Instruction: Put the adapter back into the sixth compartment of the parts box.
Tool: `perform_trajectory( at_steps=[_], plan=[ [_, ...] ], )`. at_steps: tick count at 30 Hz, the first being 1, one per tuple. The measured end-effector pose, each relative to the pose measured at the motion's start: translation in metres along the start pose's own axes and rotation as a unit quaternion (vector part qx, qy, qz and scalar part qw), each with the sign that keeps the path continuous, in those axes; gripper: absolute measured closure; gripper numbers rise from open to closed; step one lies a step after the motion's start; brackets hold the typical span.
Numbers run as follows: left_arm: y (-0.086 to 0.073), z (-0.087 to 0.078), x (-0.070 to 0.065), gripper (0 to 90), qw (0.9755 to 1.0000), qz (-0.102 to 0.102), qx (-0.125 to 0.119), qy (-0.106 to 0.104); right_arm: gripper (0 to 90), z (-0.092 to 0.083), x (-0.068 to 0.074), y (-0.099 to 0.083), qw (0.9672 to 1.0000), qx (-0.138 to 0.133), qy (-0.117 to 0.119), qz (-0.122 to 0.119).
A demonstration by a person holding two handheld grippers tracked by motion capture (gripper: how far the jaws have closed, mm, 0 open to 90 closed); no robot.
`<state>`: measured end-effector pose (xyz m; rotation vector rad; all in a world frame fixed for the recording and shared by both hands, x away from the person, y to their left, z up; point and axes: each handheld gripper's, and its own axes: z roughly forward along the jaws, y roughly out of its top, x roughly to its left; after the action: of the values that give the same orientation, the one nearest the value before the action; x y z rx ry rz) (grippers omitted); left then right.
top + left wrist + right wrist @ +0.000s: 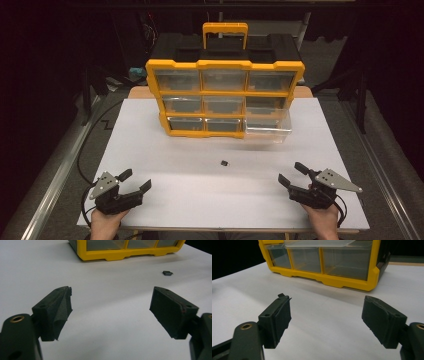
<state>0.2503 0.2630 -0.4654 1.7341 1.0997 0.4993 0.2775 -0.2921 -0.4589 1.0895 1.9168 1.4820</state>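
Observation:
A yellow and black organizer point(225, 65) with clear drawers stands at the back middle of the white table point(165, 160). Its bottom-right drawer point(268, 128) is pulled out. A small black part point(225, 163) lies on the table in front of the organizer, between the two grippers. My left gripper point(135, 179) rests near the front left edge, open and holding nothing. My right gripper point(291, 172) rests near the front right, also open and holding nothing. In the left gripper view the gripper point(112, 290) faces the part point(167, 273), which lies ahead and to the right. The right gripper view has the gripper point(326, 298) facing the organizer point(347, 281).
The organizer has an upright yellow handle point(225, 30) on top. Metal rails point(55, 175) run along both sides of the table. Dark floor and equipment surround the table. Bare white surface lies between the grippers and the organizer.

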Motion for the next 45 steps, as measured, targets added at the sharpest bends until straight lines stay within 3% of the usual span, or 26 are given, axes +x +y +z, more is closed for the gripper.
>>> perform_trajectory(
  at_steps=[45],
  plan=[
    [0.000, 0.002, 0.000, 19.0, 1.0000, -0.001, 0.008, -0.003, 22.8, 0.030, 0.019, 0.011, 0.9995, 0.004, 0.031, -0.006]
  ],
)
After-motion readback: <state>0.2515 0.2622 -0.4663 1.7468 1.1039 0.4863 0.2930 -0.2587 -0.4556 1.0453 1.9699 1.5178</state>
